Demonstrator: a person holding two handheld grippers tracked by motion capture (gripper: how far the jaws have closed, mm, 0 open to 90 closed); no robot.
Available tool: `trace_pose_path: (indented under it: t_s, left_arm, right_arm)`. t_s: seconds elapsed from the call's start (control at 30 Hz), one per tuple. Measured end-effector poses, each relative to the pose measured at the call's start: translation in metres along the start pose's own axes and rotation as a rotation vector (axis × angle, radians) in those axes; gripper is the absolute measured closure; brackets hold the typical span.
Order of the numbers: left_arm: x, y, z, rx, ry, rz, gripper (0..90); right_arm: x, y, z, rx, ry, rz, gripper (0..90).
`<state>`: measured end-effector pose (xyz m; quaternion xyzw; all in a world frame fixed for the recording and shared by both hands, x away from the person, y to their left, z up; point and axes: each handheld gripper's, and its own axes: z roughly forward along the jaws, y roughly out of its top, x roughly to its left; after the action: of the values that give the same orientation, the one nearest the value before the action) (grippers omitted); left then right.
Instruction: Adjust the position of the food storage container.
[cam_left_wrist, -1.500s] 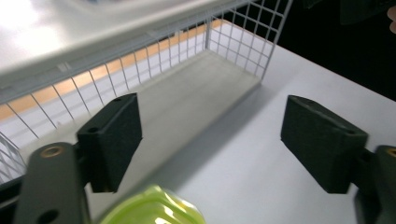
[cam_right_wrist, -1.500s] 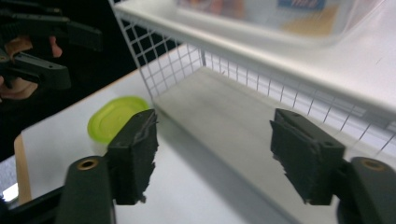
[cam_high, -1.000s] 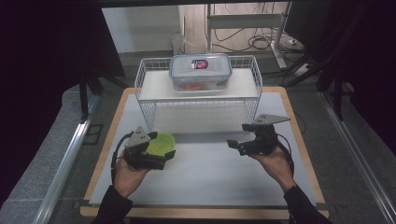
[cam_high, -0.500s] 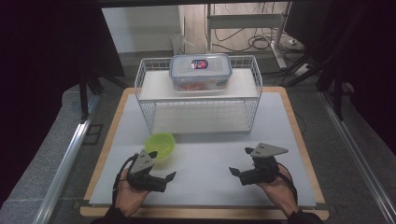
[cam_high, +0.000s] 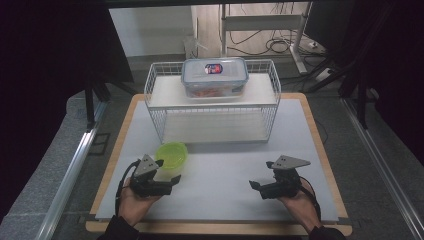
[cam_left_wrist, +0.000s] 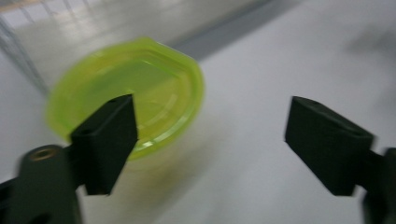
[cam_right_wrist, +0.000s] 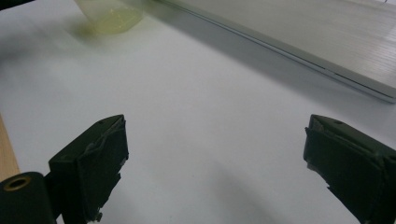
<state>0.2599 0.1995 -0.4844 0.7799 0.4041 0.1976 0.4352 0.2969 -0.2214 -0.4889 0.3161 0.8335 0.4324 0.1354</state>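
A round lime-green lidded bowl (cam_high: 171, 156) stands on the white mat in front of the wire rack. My left gripper (cam_high: 169, 171) lies just on the near side of it, pointing right. It is open, its jaws have just been closing a little, and nothing is between them. In the left gripper view the bowl (cam_left_wrist: 140, 88) sits behind the left fingertip, outside the gap of the gripper (cam_left_wrist: 210, 116). My right gripper (cam_high: 261, 174) rests low over the mat at the near right. It is open and empty (cam_right_wrist: 215, 135), with the bowl (cam_right_wrist: 112, 16) far off.
A white wire rack (cam_high: 212, 115) stands at the back of the mat. On its upper shelf is a clear box with a blue-rimmed lid (cam_high: 215, 77). The wooden table edge (cam_high: 220, 229) runs close behind both hands.
Both hands have drawn back toward the near edge and sunk lower. The left gripper has come away from the green bowl, which stays on the mat.
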Motion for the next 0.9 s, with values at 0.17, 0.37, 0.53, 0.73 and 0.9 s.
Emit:
trace_pose_path:
  t_s: [0.17, 0.37, 0.53, 0.73, 0.9]
  left_arm:
    - [0.023, 0.008, -0.001, -0.004, 0.067, -0.049, 49.7]
    - [0.049, 0.012, 0.003, -0.001, 0.098, -0.106, 78.5]
    - [0.072, 0.012, 0.008, -0.004, 0.118, -0.145, 90.0]
    - [0.089, 0.005, 0.022, 0.022, 0.134, -0.187, 90.0]
    - [0.093, 0.001, 0.034, 0.055, 0.134, -0.199, 90.0]
  right_arm:
    - [-0.001, 0.0, 0.002, 0.005, -0.003, 0.0, 6.3]
    - [-0.001, -0.001, 0.003, 0.018, -0.005, -0.003, 6.7]
    - [-0.001, -0.001, 0.005, 0.03, -0.001, -0.009, 7.3]
    - [-0.001, -0.002, 0.006, 0.039, -0.002, -0.013, 7.7]
    - [-0.001, -0.003, 0.007, 0.045, -0.001, -0.016, 8.2]
